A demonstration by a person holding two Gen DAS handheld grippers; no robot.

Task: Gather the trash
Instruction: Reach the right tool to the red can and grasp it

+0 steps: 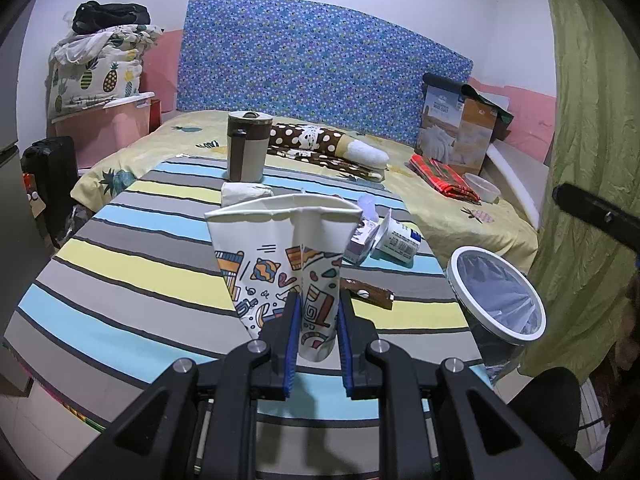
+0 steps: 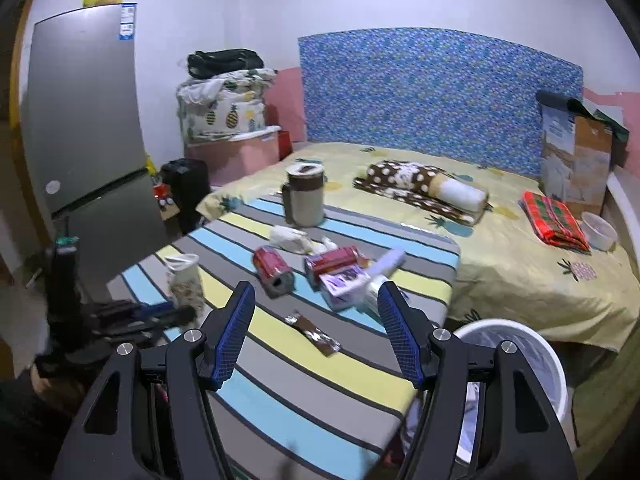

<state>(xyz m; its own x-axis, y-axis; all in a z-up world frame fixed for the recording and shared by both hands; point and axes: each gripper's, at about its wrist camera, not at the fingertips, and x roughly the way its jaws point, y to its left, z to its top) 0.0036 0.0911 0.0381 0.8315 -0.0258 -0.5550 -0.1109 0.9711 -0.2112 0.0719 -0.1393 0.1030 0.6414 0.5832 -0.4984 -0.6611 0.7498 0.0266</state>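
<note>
Left hand-held gripper (image 1: 318,312) clamped on crushed paper cup (image 1: 284,256) above striped counter (image 1: 120,280); right hand-held gripper (image 2: 316,312) released, empty, bin (image 2: 516,356) beside.

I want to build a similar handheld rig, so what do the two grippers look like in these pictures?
Both look alike. The left gripper and the right gripper have matte black angular linkage arms with triangular cut-outs, joined by round silver pivot bolts. Their fingers carry blue pads with a fine ribbed grid texture. In the right wrist view, the left one shows a black upright handle with a teal marking on top. No cables are visible.
</note>
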